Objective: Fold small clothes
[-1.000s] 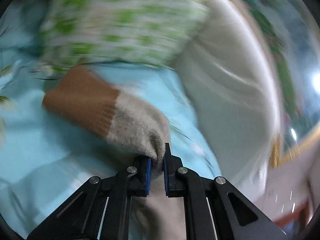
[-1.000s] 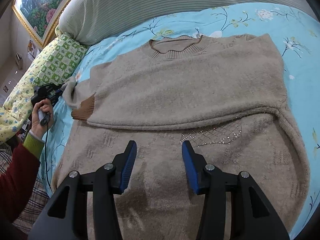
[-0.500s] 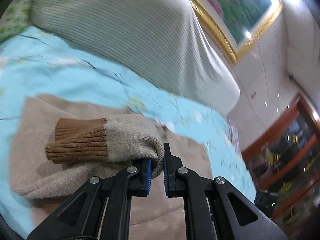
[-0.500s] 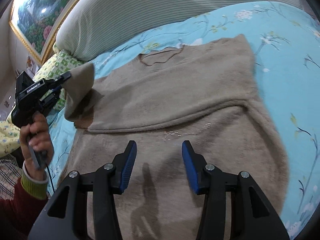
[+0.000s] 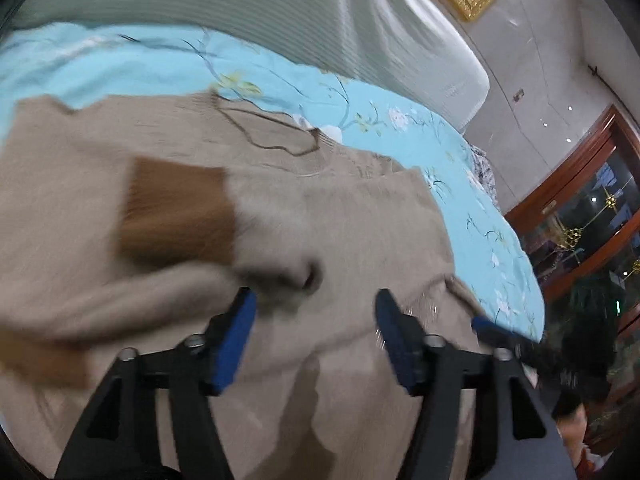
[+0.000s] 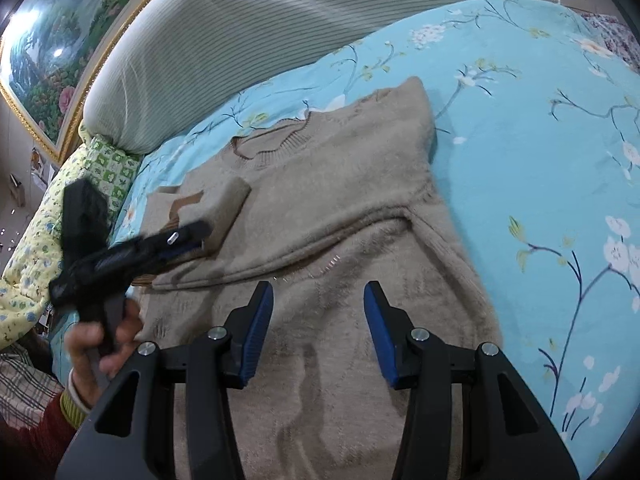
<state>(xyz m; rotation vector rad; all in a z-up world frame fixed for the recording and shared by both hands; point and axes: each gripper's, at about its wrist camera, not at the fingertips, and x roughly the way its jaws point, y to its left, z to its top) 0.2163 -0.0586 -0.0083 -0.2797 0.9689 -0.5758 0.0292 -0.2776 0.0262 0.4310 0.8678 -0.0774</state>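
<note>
Right wrist view: the sweater (image 6: pixel 328 248) lies mid-frame on the bed (image 6: pixel 540 152), its sleeve (image 6: pixel 216 204) folded across at centre left. The left gripper (image 6: pixel 192 240), nearer it, has just let go, jaws apart; the right gripper (image 6: pixel 318 332) hovers lower centre, jaws apart, empty.

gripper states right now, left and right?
Left gripper: open, jaws just opened, sleeve released onto the sweater.
Right gripper: open, empty, over sweater.

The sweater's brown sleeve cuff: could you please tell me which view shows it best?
The left wrist view: the brown cuff lies large and unobstructed on the sweater, though blurred. The right wrist view shows it small, partly hidden behind the left claw.
</note>
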